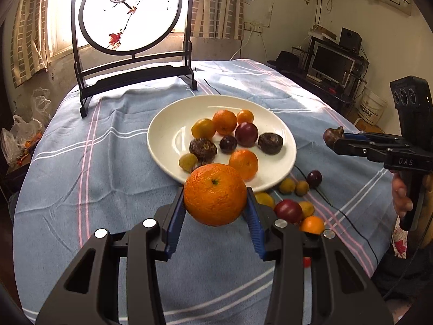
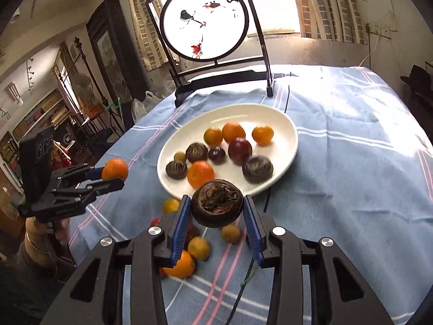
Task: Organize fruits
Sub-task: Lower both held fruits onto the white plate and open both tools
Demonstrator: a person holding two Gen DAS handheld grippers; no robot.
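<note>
My left gripper (image 1: 215,203) is shut on a large orange mandarin (image 1: 215,193), held in the air just before the near rim of the white plate (image 1: 167,124). In the right wrist view the same left gripper (image 2: 113,174) and mandarin (image 2: 115,169) hang left of the plate (image 2: 286,132). My right gripper (image 2: 216,211) is shut on a dark brown water chestnut (image 2: 216,205), lifted over the plate's near edge; in the left wrist view it (image 1: 334,138) hovers at the right. The plate holds several mandarins, plums and water chestnuts.
Loose fruit (image 1: 292,205) lies on the blue striped tablecloth (image 1: 108,189) by the plate's near right side: small yellow fruits, a red plum, a mandarin. A black-framed round screen (image 1: 132,13) stands at the table's far edge. A thin dark cable (image 1: 338,203) crosses the cloth.
</note>
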